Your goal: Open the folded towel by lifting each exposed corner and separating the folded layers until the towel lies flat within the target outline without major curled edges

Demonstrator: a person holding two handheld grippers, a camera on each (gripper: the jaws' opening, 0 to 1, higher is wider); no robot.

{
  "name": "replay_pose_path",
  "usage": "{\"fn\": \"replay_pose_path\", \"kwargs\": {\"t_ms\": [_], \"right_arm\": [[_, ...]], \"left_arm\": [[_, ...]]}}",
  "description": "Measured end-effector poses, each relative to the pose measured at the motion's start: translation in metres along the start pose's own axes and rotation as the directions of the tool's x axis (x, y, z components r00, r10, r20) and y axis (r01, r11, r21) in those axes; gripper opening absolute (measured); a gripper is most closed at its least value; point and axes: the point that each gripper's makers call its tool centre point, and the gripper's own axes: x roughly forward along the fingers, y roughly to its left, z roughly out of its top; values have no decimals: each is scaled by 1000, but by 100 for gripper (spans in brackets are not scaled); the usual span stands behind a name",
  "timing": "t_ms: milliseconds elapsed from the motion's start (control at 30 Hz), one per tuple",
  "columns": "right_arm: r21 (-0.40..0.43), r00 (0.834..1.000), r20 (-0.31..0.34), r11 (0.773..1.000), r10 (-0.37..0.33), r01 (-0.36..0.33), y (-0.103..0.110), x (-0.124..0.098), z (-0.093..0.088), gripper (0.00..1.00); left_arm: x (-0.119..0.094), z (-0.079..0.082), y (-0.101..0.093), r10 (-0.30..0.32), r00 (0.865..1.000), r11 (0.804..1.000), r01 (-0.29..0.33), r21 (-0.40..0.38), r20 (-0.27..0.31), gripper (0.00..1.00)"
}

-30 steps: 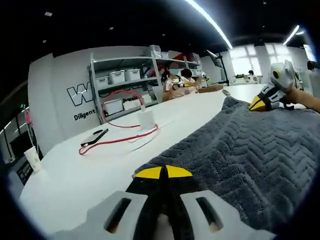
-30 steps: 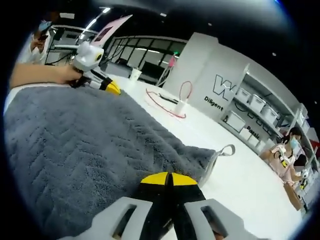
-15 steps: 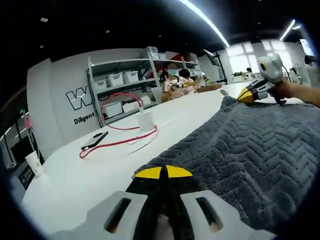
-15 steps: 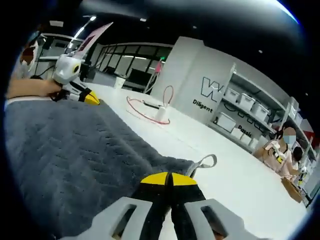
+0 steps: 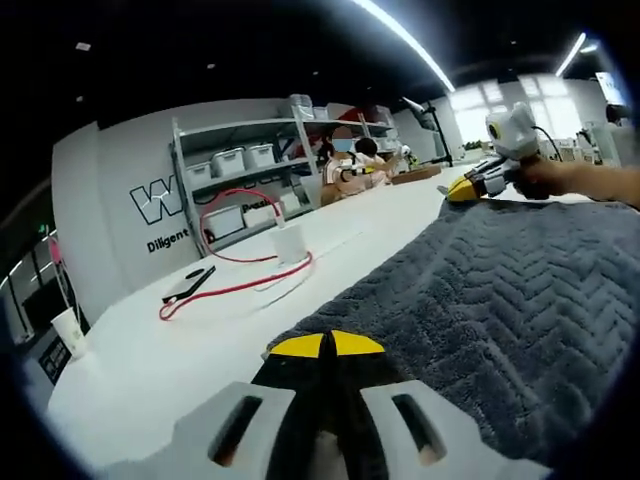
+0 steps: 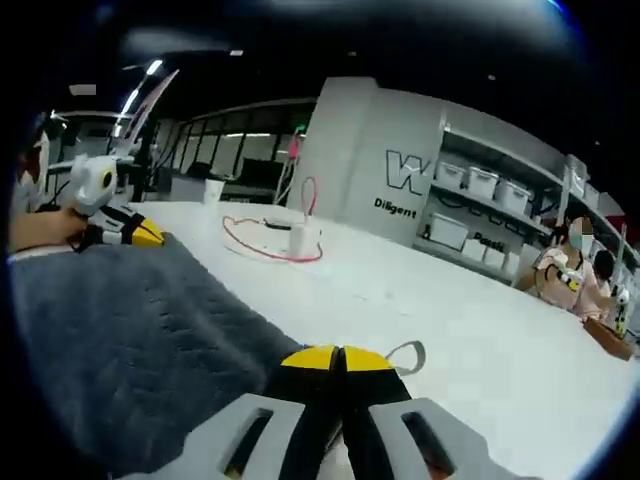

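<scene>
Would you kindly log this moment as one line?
left gripper: shut on grey towel | right gripper: shut on towel edge | towel spread on white table

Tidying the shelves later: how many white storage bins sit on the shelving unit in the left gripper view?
4 that I can make out: three on the upper shelf and one larger below. Others may be hidden.

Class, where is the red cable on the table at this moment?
In the left gripper view, the red cable lies on the white table, left of the grey towel, beside a white box.
</scene>
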Motion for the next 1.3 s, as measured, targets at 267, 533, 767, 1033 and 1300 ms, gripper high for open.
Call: {"fn": "replay_pose_path", "kwargs": {"t_ms": [267, 533, 767, 1033, 1300], "right_arm": [[-50, 999, -47, 999, -11, 9, 3, 2, -11, 0], [-88, 999, -48, 996, -25, 21, -2, 3, -12, 0], [-105, 998, -46, 994, -46, 41, -11, 6, -14, 0], [-91, 997, -50, 995, -52, 47, -18, 11, -16, 0], [-102, 996, -48, 992, -74, 69, -30, 15, -17, 0]], "left_arm": [[1, 2, -1, 1, 1000, 999, -1, 33, 1, 1], [0, 3, -3, -1, 1000, 999, 1, 47, 5, 1], [-2, 3, -6, -2, 1000, 998, 2, 67, 4, 1], [-6, 5, -9, 26, 1000, 979, -28, 204, 11, 0], [-10, 2, -12, 37, 999, 992, -36, 123, -2, 0]]}}
